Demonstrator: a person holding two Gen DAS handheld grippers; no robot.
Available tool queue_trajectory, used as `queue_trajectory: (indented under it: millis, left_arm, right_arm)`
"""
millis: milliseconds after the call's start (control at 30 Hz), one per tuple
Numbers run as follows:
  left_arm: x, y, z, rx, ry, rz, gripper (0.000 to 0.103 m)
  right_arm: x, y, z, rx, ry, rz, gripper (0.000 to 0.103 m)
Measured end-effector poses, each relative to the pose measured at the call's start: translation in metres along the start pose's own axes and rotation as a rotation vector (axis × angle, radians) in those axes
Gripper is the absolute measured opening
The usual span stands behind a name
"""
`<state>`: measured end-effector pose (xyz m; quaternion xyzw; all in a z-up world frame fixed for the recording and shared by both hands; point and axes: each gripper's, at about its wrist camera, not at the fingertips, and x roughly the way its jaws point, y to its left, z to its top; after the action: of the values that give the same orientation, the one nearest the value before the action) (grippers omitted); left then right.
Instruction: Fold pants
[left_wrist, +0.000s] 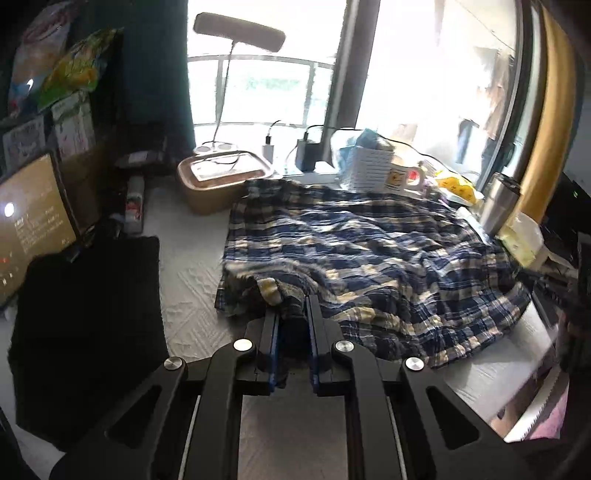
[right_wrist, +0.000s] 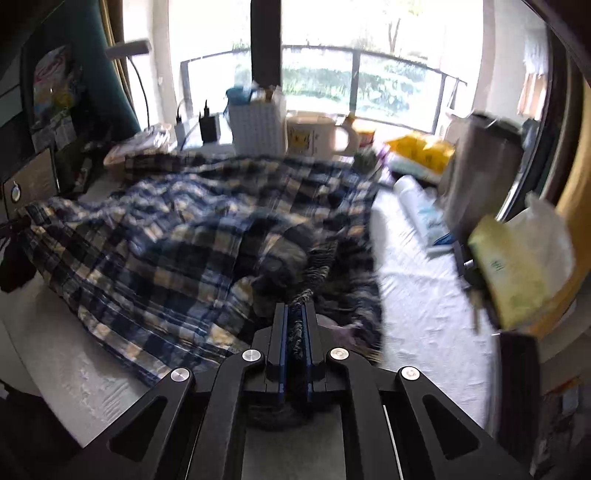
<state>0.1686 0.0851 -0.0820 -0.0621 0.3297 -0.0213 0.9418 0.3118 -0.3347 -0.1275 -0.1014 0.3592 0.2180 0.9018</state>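
Currently the left gripper (left_wrist: 291, 314) points forward and slightly down, its fingers clamped on a bunched edge of the plaid pants (left_wrist: 369, 258). The right gripper (right_wrist: 295, 321) sits level, fingers pinched tight on another gathered fold of the pants (right_wrist: 166, 229). The pants lie spread and rumpled across a white quilted table (left_wrist: 192, 295). Behind them stand a mug (right_wrist: 314, 138), a white basket (right_wrist: 256, 127) and a steel tumbler (left_wrist: 498, 206), before a bright window (right_wrist: 369, 74).

No readable text anywhere

The screen (left_wrist: 33, 218) shows faint lines of writing, and the mug (right_wrist: 314, 134) and yellow tissue pack (right_wrist: 513, 273) carry printing, but all of it is too blurred to read.
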Motion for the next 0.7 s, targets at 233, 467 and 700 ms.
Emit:
queue_trajectory:
  millis: [233, 467, 700]
  left_arm:
    - [-0.012, -0.007, -0.016, 0.037, 0.131, -0.021, 0.011]
    - [0.013, -0.002, -0.078, -0.042, 0.374, -0.033, 0.011]
    - [0.009, 0.001, -0.095, -0.036, 0.442, -0.015, 0.011]
  right_arm:
    - [-0.048, -0.017, -0.013, 0.01, -0.027, -0.049, 0.006]
    - [-0.039, -0.043, -0.05, 0.104, 0.069, -0.08, 0.006]
    - [-0.031, -0.048, -0.067, 0.128, 0.132, -0.082, 0.006]
